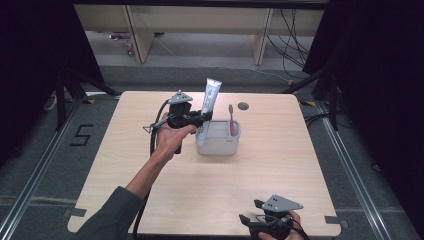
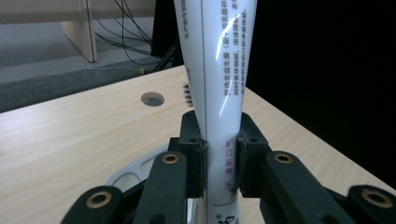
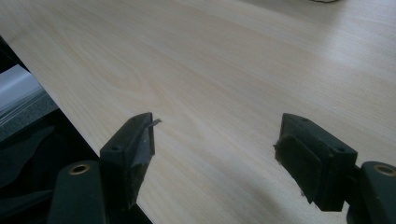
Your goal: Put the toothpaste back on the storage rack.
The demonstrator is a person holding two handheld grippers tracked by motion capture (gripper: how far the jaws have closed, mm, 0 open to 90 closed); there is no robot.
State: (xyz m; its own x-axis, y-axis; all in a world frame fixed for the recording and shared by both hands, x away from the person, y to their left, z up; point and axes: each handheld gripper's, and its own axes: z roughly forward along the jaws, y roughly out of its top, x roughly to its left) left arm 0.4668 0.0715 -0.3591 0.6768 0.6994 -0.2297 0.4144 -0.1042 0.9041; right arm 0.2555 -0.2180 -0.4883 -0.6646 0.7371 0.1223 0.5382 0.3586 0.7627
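I have the toothpaste tube [image 1: 207, 107] upright, its lower end at the left rim of the white holder [image 1: 220, 141] on the counter [image 1: 210, 195], with the pink toothbrush [image 1: 231, 120] standing at the holder's far right. My left gripper [image 2: 219, 158] has its fingers [image 2: 192, 156] clenched on the tube's lower body. I judge the step is moving the tube at the holder: I'd keep it vertical, travel slowly, and stay off the toothbrush. The left gripper view confirms the pads squeezing the printed tube; the high view gives holder and brush. My right gripper [image 3: 215, 149], fingers spread and empty, rests at the counter's near edge.
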